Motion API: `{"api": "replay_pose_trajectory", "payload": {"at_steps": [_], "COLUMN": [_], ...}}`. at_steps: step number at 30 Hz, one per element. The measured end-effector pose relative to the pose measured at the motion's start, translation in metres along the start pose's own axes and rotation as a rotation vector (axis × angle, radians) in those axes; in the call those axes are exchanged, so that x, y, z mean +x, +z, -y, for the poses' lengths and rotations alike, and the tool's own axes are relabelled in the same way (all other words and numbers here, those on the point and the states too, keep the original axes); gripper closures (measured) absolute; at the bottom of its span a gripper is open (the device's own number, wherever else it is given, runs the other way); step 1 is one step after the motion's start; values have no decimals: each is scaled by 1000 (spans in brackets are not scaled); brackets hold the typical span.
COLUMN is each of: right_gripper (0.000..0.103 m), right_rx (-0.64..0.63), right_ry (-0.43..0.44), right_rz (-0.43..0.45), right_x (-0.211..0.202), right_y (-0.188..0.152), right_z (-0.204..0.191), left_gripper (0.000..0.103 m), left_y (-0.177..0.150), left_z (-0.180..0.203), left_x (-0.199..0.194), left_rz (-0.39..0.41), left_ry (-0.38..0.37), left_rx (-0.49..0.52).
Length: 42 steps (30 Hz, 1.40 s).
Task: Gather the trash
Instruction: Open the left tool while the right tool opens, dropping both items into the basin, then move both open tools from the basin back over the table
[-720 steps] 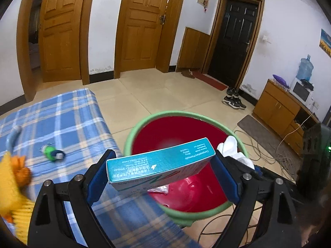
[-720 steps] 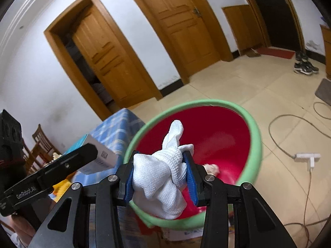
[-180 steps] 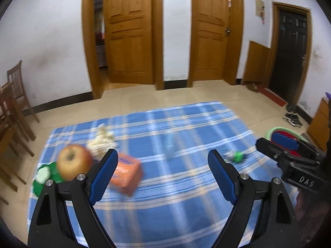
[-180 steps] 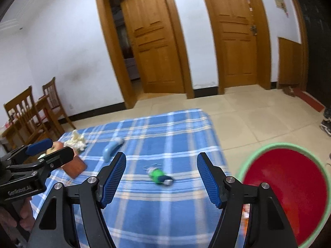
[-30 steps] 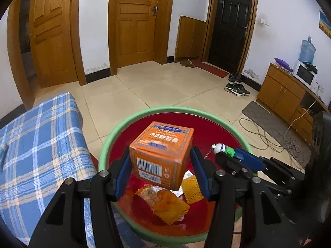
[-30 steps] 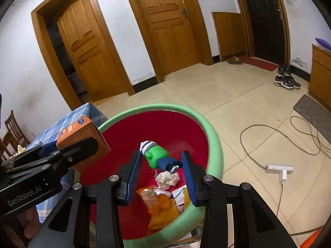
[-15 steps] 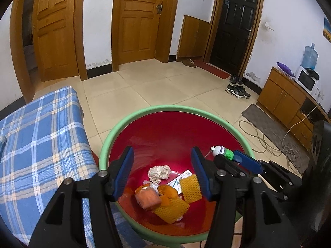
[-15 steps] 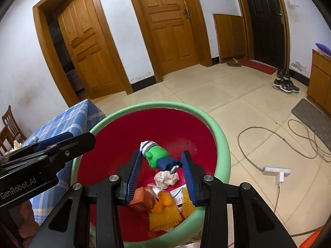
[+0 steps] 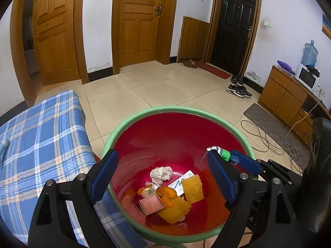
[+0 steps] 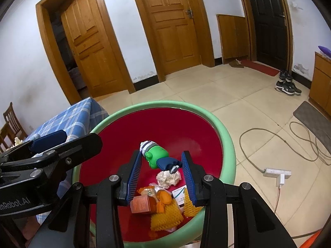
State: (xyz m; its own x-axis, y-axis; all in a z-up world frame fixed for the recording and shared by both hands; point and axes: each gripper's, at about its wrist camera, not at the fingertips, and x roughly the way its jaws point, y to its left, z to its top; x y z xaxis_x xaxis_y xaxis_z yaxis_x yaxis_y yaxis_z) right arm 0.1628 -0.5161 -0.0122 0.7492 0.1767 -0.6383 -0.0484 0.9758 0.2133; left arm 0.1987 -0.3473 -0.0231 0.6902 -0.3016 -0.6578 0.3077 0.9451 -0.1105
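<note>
A red bin with a green rim [image 9: 165,110] [image 10: 227,136] stands on the floor beside the table. In it lie an orange box [image 9: 151,203] [image 10: 140,204], yellow foam nets [image 9: 193,188], a crumpled paper ball [image 9: 161,173] [image 10: 167,177] and a white card. My left gripper [image 9: 163,175] is open and empty above the bin. My right gripper [image 10: 162,163] is shut on a small green toy figure [image 10: 157,157] and holds it over the bin; the toy also shows in the left wrist view [image 9: 222,152].
A table with a blue plaid cloth [image 9: 41,136] [image 10: 72,117] stands left of the bin. Cables [image 9: 275,142] and a white power strip [image 10: 277,173] lie on the tiled floor to the right. A wooden cabinet [image 9: 285,97] and shoes [image 9: 239,90] are by the far wall.
My left gripper let go of the orange box, which dropped into the bin, and its jaws opened wider. My right gripper still holds the green toy over the bin.
</note>
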Motion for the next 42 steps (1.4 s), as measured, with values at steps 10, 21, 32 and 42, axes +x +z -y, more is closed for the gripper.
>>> {"api": "replay_pose_trajectory", "payload": {"at_steps": [10, 21, 32, 42], "right_gripper": [62, 36, 36, 36], "right_rx": [-16, 12, 3, -3], "right_ry": [33, 52, 33, 20], "right_rz": [4, 17, 7, 8], "right_x": [1, 0, 2, 1], "right_y": [-1, 1, 1, 0], "right_z": [-3, -1, -4, -4], "left_gripper": [16, 16, 16, 16], "left_y": [-1, -1, -1, -2], "left_z": [-2, 0, -1, -2], "left_x": [-1, -1, 0, 0], "left_rz": [10, 4, -1, -6], "left_ry": [-1, -4, -6, -6], "left_rx": [-5, -2, 0, -1]}}
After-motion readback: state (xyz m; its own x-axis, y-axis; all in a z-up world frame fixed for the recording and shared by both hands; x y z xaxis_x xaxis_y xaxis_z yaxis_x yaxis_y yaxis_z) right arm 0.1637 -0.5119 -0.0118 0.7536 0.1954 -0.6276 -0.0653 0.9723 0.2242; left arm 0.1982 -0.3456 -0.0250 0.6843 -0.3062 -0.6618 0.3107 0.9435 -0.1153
